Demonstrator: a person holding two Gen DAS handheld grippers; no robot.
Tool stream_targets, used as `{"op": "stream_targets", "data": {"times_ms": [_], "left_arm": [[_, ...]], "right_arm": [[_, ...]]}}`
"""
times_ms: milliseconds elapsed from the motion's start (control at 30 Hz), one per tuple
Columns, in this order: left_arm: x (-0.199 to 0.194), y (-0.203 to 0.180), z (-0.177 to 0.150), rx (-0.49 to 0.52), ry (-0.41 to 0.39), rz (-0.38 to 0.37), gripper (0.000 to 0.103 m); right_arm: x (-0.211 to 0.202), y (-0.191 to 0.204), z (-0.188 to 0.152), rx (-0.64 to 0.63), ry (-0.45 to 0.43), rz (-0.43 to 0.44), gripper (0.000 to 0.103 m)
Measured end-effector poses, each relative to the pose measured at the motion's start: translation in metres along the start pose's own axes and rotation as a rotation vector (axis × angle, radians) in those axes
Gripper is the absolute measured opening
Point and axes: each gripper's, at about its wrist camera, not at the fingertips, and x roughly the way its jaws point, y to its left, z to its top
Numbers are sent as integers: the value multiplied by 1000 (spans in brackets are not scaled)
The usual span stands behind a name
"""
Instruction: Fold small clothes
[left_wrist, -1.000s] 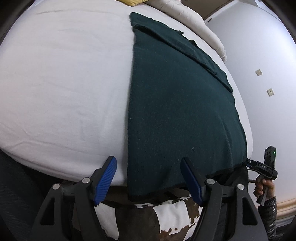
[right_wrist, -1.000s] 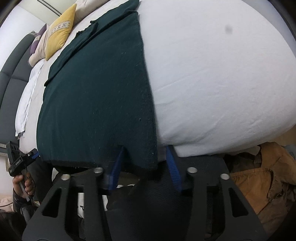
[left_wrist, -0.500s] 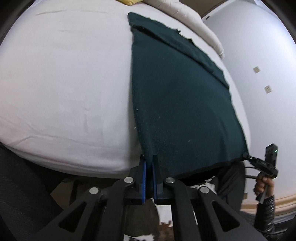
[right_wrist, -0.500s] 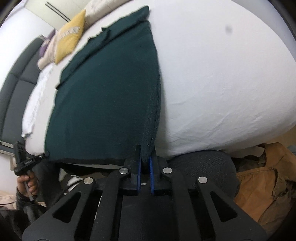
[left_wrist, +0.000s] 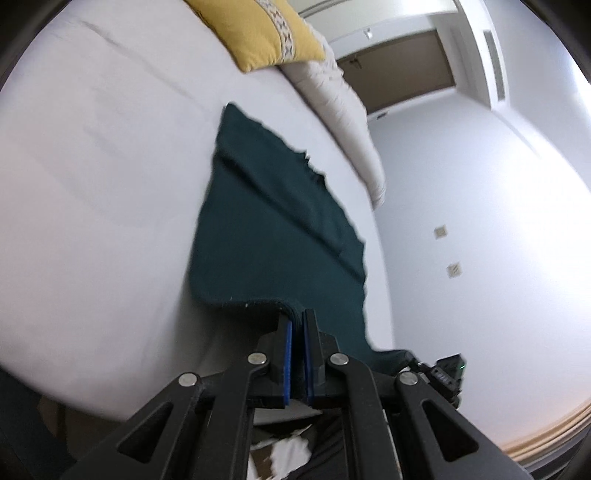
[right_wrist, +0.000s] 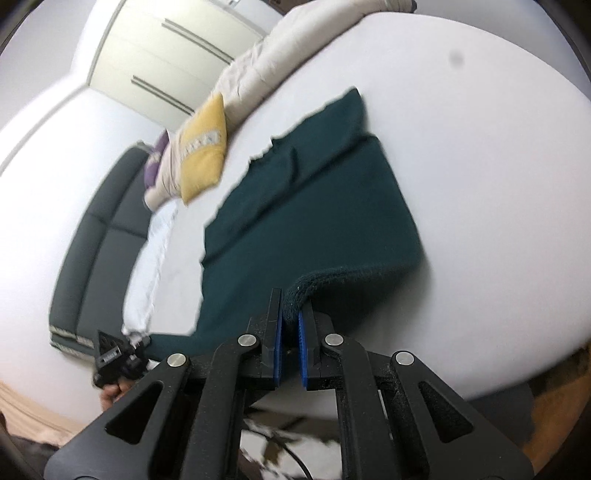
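White bed (left_wrist: 92, 221), yellow cushion (left_wrist: 266, 33), wardrobe (right_wrist: 159, 62), white wall. No legible text. My left claw (left_wrist: 297, 325) & right claw (right_wrist: 290, 314) both pinching green cloth (right_wrist: 314, 221).

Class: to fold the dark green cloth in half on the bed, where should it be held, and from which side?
Hold the dark green cloth at its two near hem corners, approaching from the bed's near edge; the far end lies flat.
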Motion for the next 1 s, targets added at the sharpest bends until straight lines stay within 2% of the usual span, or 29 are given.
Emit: {"op": "stream_targets", "data": {"times_ms": [300,633,800,1000], "left_arm": [[31,2,77,-87,-66,-47,6],[106,12,179,-150,-88,-30,6],[146,23,221,-164,-89,2,6],[178,45,250,-179,-88,57,6]], "right_arm": [[51,17,98,69,-93,7,6],[122,6,204,114,-139,-63,6],[163,-7,236,137,-160,-116,6],[207,-25,264,162,-168,-171,6]]}}
